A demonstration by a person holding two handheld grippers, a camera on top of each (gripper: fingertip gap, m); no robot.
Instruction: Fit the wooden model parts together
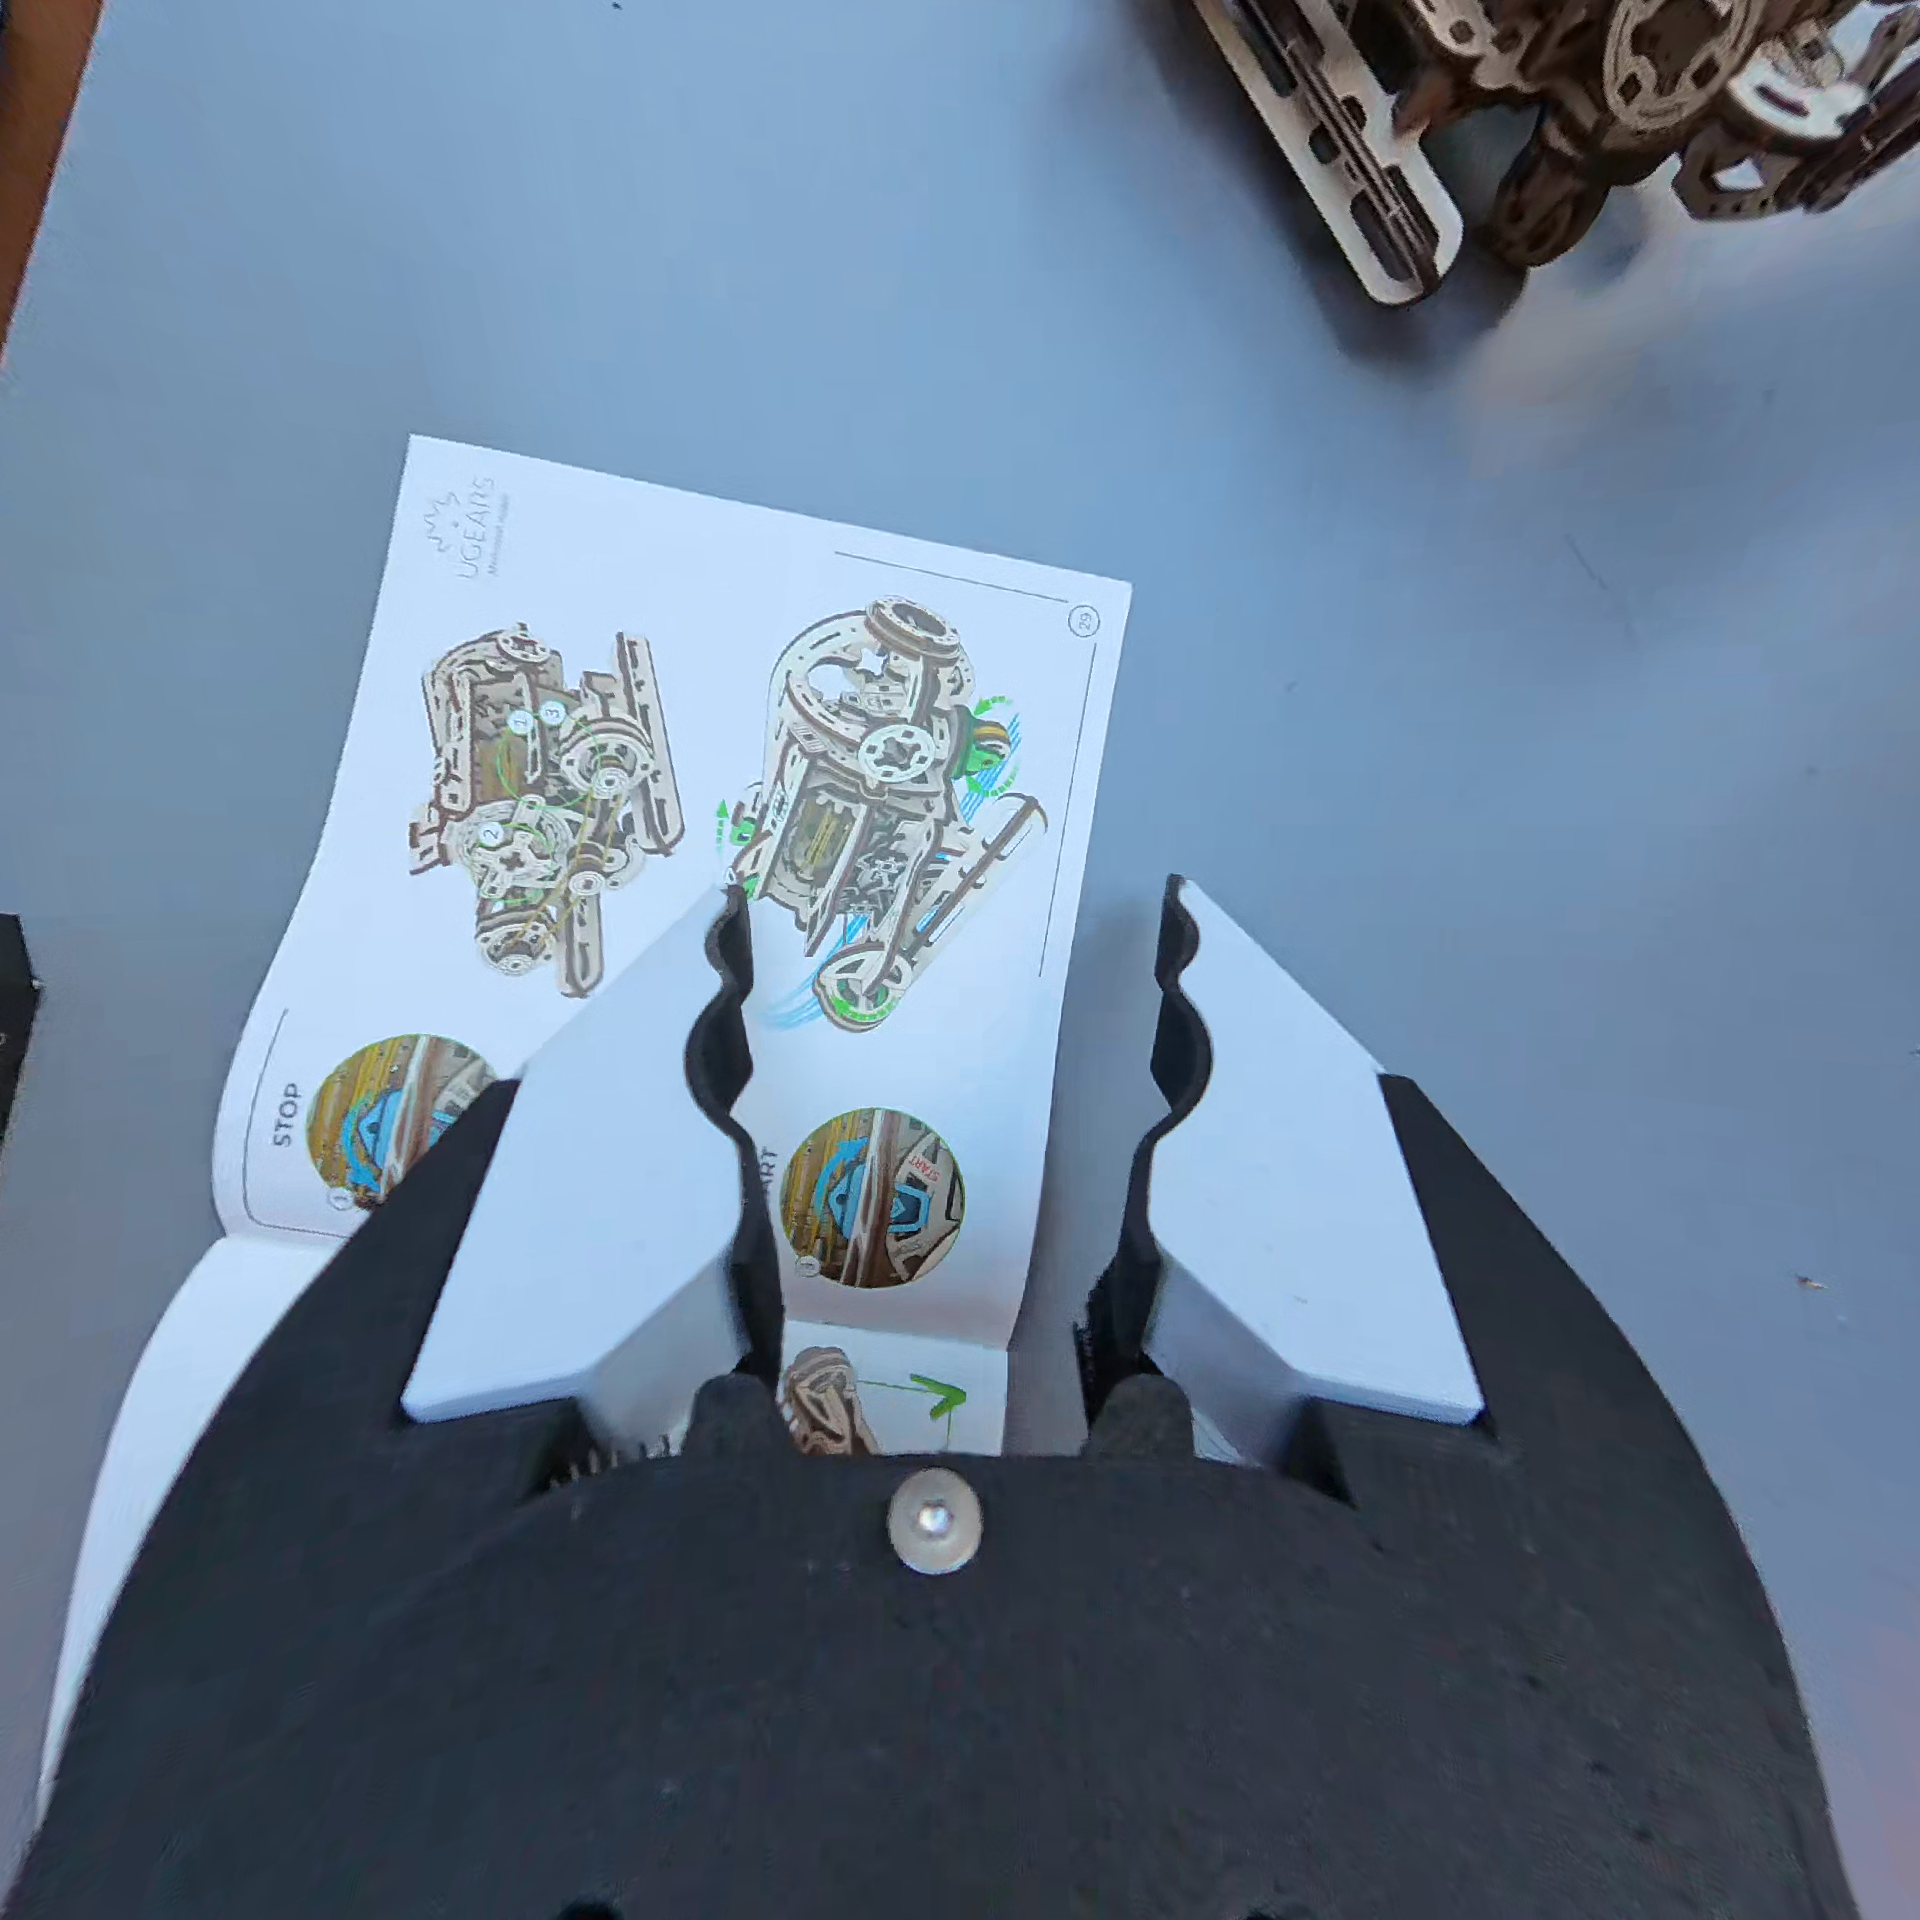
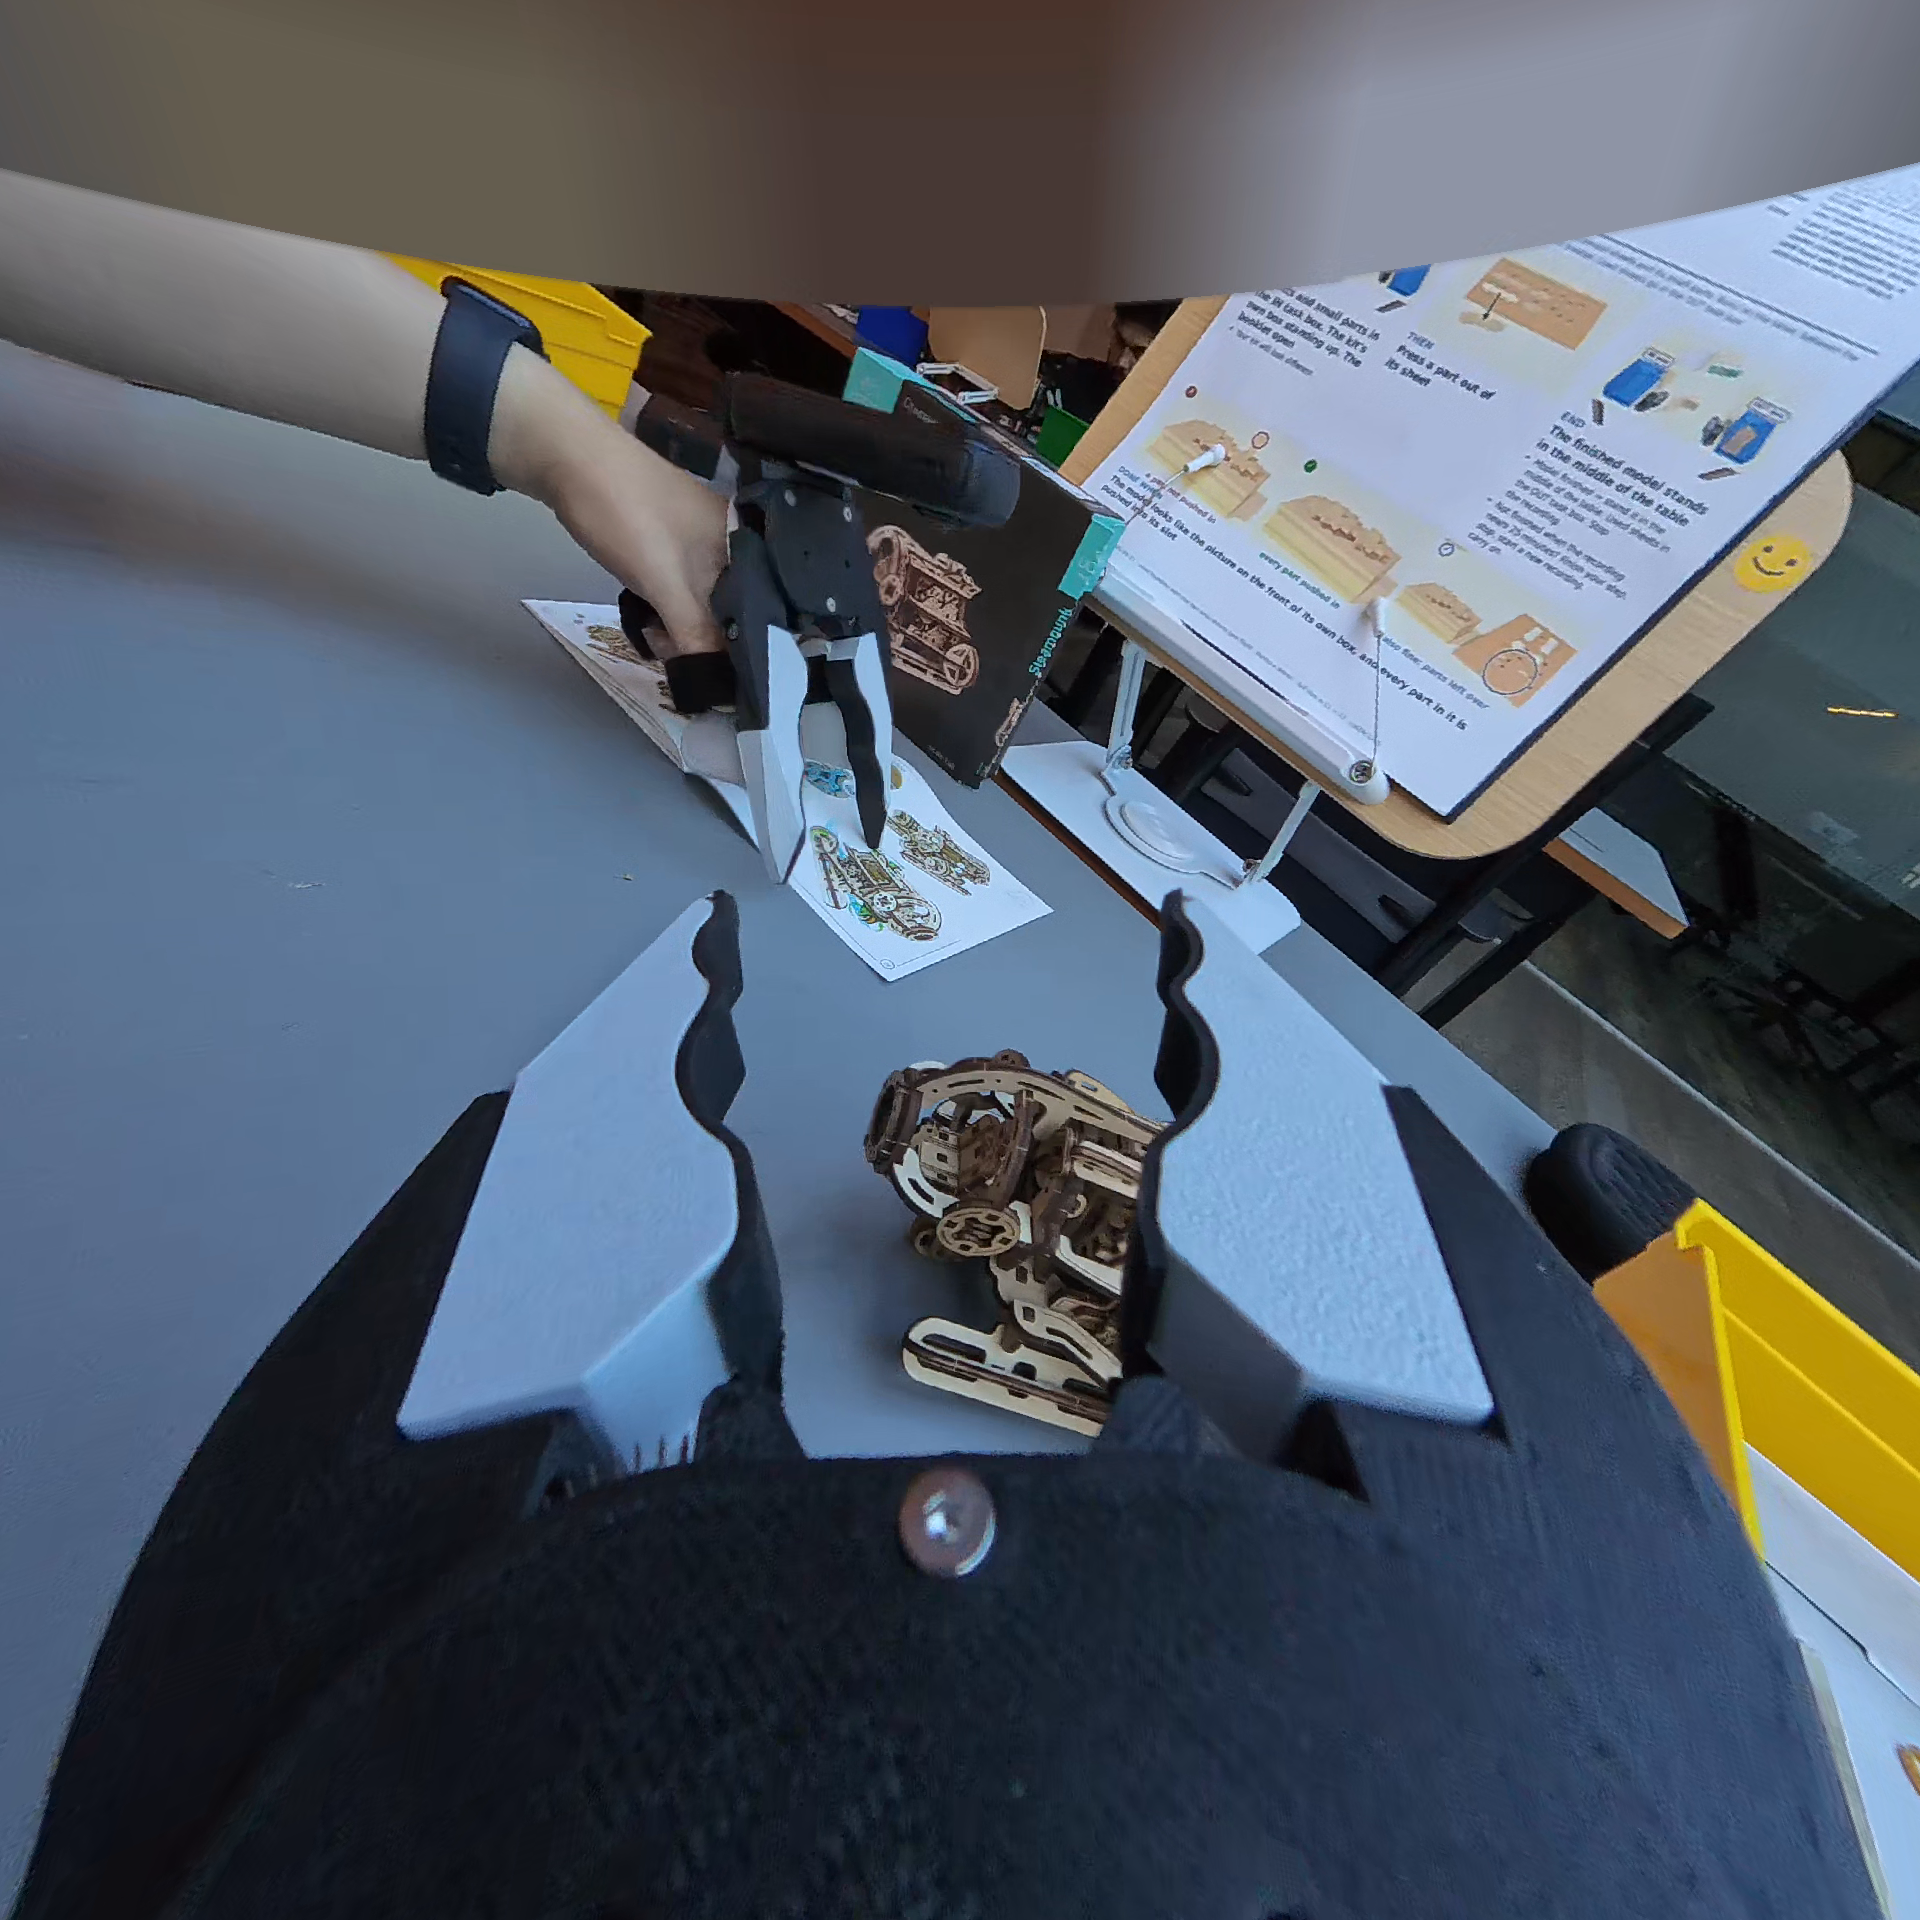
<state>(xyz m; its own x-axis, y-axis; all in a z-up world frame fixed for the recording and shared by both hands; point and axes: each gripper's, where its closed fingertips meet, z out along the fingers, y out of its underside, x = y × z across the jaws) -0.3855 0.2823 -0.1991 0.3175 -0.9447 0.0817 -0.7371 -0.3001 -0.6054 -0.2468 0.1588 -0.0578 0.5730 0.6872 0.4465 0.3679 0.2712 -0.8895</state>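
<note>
Above the booklet (image 1: 727,831): parted left gripper (image 1: 951,904)

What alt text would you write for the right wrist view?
An open right hand-held gripper hovers over a wooden model on a grey table. Beyond, the left hand-held gripper points down at an open instruction booklet.
</note>
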